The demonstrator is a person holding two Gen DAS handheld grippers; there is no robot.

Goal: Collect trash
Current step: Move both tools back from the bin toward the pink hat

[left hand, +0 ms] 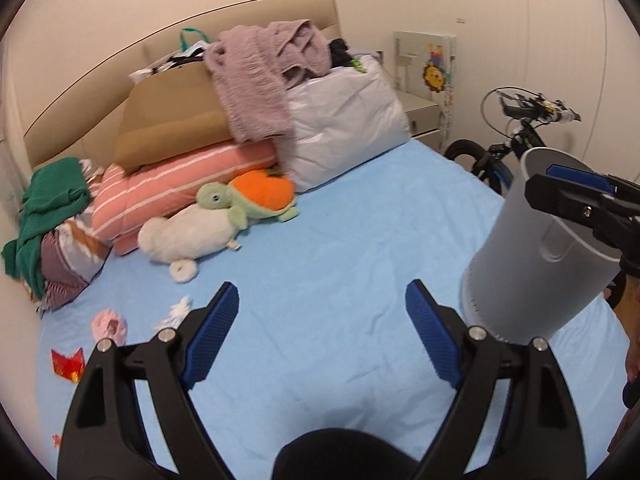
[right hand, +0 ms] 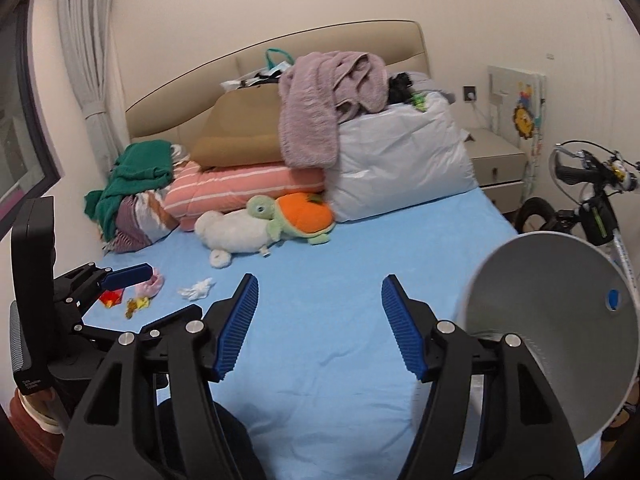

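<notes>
Trash lies on the blue bed sheet (left hand: 340, 264) at the left: a white tissue scrap (left hand: 176, 312), a pink crumpled piece (left hand: 109, 325) and a red wrapper (left hand: 68, 365). The right wrist view shows the tissue scrap (right hand: 197, 289), the pink piece (right hand: 150, 285), the red wrapper (right hand: 110, 297) and a yellow scrap (right hand: 138, 304). My left gripper (left hand: 322, 328) is open and empty over the sheet. A grey trash bin (left hand: 536, 248) tilts at the right, its open mouth (right hand: 560, 320) in the right wrist view. My right gripper (right hand: 318, 326) is open, beside the bin.
Pillows, a pink striped bolster (left hand: 180, 196), a purple towel (left hand: 264, 76), plush toys (left hand: 224, 216) and green clothes (left hand: 48, 204) pile at the headboard. A nightstand (left hand: 420, 114) and bicycle (left hand: 516, 136) stand right of the bed. A window with curtain (right hand: 86, 60) is at the left.
</notes>
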